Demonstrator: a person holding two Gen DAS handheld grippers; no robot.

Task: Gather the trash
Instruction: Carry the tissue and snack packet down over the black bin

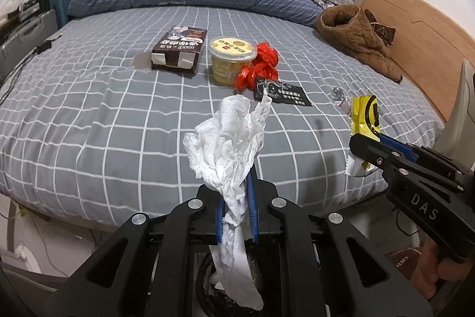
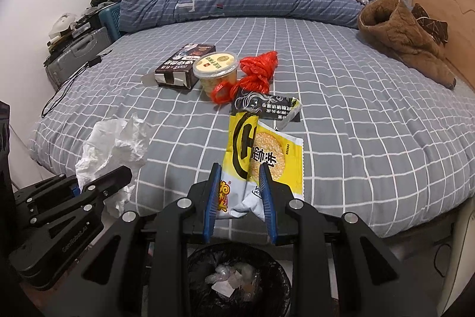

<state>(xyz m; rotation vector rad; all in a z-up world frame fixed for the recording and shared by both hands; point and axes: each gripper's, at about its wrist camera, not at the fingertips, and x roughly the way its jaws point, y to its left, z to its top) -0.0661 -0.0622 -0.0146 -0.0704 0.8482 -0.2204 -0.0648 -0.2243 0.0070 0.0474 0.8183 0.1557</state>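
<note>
L hand-held gripper (image 1: pixel 236 208): jaws nearly together, clenched on a crumpled white tissue (image 1: pixel 228 144) that sticks up past the fingers and droops below them. R hand-held gripper (image 2: pixel 241 195): jaws partly apart, pinching a yellow snack wrapper (image 2: pixel 264 150) (rice-cracker pic, creased, torn end). Both sit over a black-lined trash bin (image 2: pixel 267 284) beside the bed (image 2: pixel 356 124). On the bed: dark box (image 1: pixel 179 51), yellow cup (image 1: pixel 231 58), red plastic string (image 1: pixel 258 67), black wrapper (image 1: pixel 282 94).

On the bed (image 2: pixel 356 138), the box (image 2: pixel 185 69) lies left of the cup (image 2: pixel 215 70). The trash bin (image 2: pixel 237 281) sits at the frame's bottom, below the bed's near edge.
</note>
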